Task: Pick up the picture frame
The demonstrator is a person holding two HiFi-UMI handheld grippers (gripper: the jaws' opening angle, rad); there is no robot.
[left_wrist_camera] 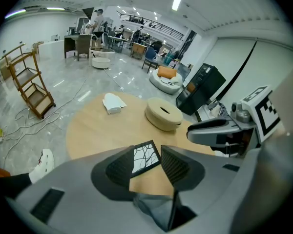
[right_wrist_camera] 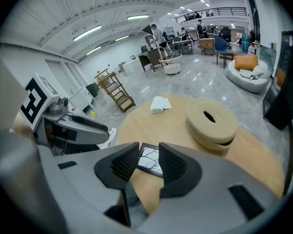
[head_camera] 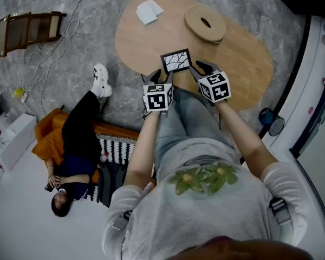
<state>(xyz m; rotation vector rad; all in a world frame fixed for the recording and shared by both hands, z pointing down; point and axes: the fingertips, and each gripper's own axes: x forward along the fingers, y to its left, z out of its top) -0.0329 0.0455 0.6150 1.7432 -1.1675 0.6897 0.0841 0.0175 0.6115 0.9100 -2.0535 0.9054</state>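
The picture frame (head_camera: 176,61) is small and black, with a white cracked pattern. It lies flat near the front edge of the oval wooden table (head_camera: 249,64). My left gripper (head_camera: 160,78) hovers just short of the frame's left corner, jaws open and empty. In the left gripper view the frame (left_wrist_camera: 145,157) shows through the gap of that gripper (left_wrist_camera: 149,165). My right gripper (head_camera: 201,68) stands open beside the frame's right side. The right gripper view has the frame (right_wrist_camera: 150,160) just beyond its own gripper (right_wrist_camera: 149,164), with the left gripper (right_wrist_camera: 68,123) at the left.
A round tan disc with a hole (head_camera: 206,22) and a white folded cloth (head_camera: 149,11) sit farther back on the table. A person (head_camera: 70,156) lies on the floor at the left by an orange cushion. A wooden rack (head_camera: 27,30) and cables lie beyond.
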